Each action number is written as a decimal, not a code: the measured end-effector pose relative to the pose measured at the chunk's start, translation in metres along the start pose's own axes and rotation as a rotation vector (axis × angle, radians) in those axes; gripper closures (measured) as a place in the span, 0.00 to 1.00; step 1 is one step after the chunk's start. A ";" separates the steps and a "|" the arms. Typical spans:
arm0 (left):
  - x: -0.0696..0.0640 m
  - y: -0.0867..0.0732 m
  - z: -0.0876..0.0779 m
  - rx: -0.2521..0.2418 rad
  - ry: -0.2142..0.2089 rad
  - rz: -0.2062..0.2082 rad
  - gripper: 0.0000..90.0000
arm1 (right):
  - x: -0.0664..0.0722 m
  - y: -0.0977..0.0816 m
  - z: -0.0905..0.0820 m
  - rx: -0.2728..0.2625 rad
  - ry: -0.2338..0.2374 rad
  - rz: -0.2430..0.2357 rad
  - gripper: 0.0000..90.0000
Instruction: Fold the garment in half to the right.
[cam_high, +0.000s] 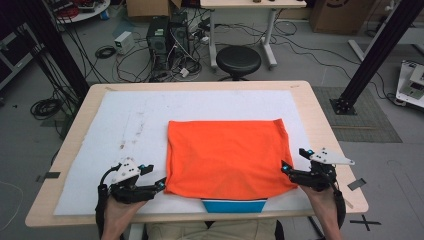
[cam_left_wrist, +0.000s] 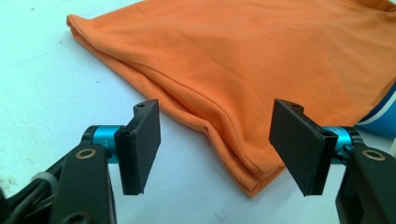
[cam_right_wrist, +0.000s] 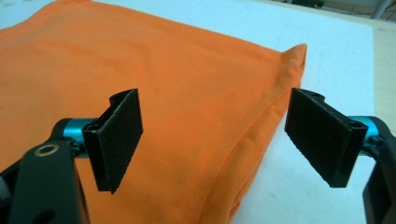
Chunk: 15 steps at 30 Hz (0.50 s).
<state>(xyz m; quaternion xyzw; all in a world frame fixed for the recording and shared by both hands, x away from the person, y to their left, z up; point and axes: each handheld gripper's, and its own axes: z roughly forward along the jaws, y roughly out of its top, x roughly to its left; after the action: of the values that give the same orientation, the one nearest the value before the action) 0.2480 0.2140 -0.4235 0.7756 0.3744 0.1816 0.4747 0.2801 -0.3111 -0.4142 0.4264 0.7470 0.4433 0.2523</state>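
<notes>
The left claw (cam_high: 161, 185) hovers at the near left corner of the folded orange garment (cam_high: 227, 157), its jaws apart with that corner lying between them but not pinched. The garment lies flat in the middle of the white sheet (cam_high: 125, 120) on the bench (cam_high: 320, 120), nearer the person's edge. It looks light, soft and limp, so it should sag and slide between layers unless all layers are caught together; the stitched hems at the two near corners seem the best places to grip. A blue and white part (cam_high: 234, 205) peeks out at the near edge, mostly hidden underneath. The right claw (cam_high: 292, 161) stands with jaws apart over the near right edge, nothing clamped.
</notes>
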 end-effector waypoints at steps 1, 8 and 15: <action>-0.002 0.000 0.000 -0.011 0.004 -0.005 0.39 | 0.000 0.000 0.000 -0.006 0.001 -0.001 0.22; -0.025 -0.010 0.014 -0.023 0.053 -0.031 0.40 | -0.001 0.004 0.001 -0.010 0.007 -0.010 0.22; -0.039 -0.016 0.025 0.033 0.093 -0.002 0.40 | 0.002 0.012 0.009 -0.009 0.022 -0.048 0.22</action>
<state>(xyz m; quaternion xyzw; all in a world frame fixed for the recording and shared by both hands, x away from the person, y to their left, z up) 0.2315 0.1740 -0.4464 0.7736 0.3997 0.2110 0.4441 0.2905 -0.3030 -0.4083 0.4023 0.7576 0.4453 0.2567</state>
